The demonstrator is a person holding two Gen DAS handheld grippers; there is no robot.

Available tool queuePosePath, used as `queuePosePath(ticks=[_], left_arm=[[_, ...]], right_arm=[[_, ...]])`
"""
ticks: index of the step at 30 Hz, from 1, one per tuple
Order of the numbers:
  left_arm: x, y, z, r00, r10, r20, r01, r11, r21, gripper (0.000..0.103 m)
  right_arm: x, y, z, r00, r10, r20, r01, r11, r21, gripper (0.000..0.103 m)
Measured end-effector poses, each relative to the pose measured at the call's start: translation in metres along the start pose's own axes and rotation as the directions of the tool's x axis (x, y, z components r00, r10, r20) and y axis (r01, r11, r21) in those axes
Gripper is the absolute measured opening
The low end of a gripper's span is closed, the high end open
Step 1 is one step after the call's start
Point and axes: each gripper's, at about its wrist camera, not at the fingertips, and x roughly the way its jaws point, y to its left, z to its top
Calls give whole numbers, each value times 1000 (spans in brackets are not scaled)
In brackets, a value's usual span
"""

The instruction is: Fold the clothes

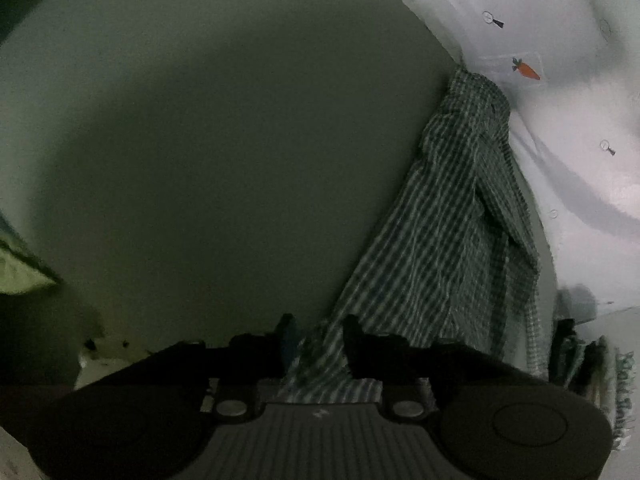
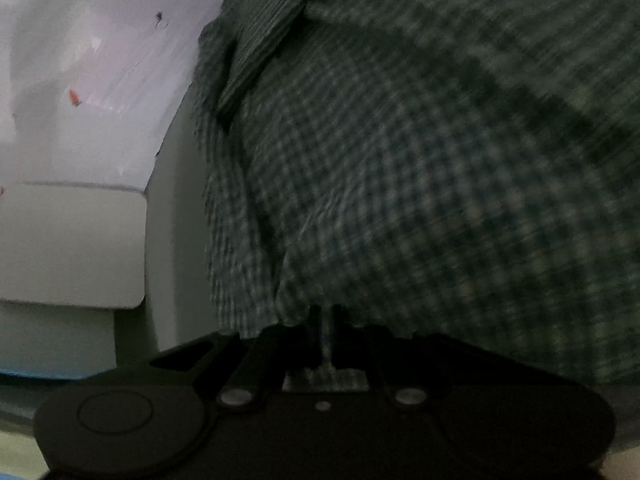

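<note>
One checked garment [image 1: 452,216], between parted left gripper [image 1: 316,336] jaws, pinched in right gripper [image 2: 328,332]

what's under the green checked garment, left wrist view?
The green checked garment drapes over a plain grey-green surface, with its right edge along a white carrot-print sheet. Anything lying beneath the cloth itself is covered and cannot be seen.
</note>
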Motion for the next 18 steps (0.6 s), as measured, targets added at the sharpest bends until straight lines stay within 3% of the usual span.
queuePosePath(ticks=[6, 13, 18], left_arm=[[7, -17, 17, 999, -17, 29, 17, 1000, 3, 42], [35, -55, 45, 999, -8, 39, 6, 998, 62, 47], [59, -89, 80, 999, -8, 39, 3, 993, 119, 49]], right_arm=[[-25, -3, 25, 994, -1, 112, 2, 1000, -10, 28], [-42, -10, 73, 970, -26, 241, 24, 1000, 10, 37], [-49, -20, 123, 936, -59, 348, 43, 998, 53, 39]])
